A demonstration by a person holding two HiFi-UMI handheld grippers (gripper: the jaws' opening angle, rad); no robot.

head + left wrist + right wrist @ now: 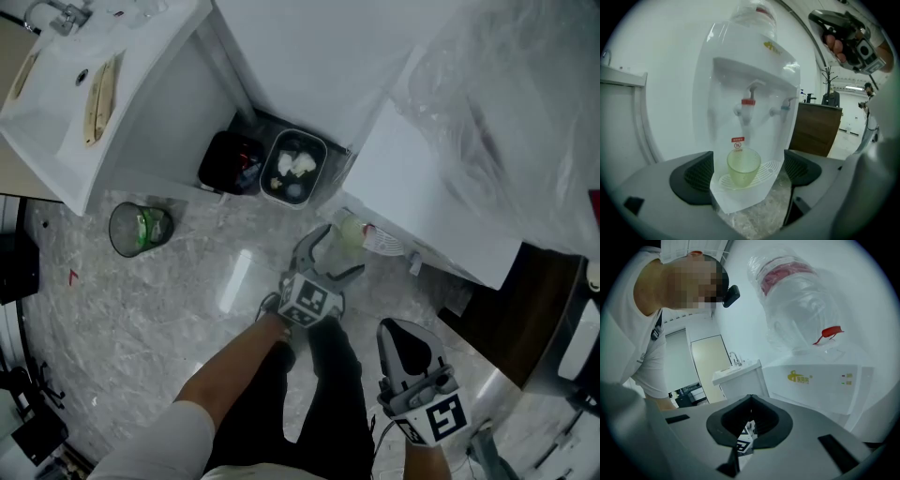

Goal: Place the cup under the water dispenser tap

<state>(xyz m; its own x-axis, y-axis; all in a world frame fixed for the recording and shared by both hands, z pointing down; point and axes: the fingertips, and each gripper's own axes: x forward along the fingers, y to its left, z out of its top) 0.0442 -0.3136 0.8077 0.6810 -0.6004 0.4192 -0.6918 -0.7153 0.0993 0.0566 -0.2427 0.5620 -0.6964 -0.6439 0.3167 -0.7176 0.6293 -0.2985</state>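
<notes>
In the head view the left gripper reaches from the middle of the floor towards the foot of the white water dispenser. Its jaws are spread wide, and the pale green cup stands just off their tips, on the dispenser's drip tray at its lower front edge. The right gripper hangs nearer the person and well apart from the cup, with its jaws together. A sink unit fills the top left corner, and two bins and a mesh wastebasket stand on the floor beside it. The left gripper view looks straight at the dispenser's front. The cup is upright on the ribbed drip tray, in line below the red tap, with the blue tap off to its side. Both pads stand clear of the cup wall, one on each side, so nothing is gripped. In the right gripper view the jaws meet at their tips and hold nothing, and they point up past the dispenser's top to the water bottle. The cup looks placed. It lies dead ahead of the left gripper, the nearer one, with its long axis vertical, so the safe retreat is probably straight back along the jaws without brushing it.
</notes>
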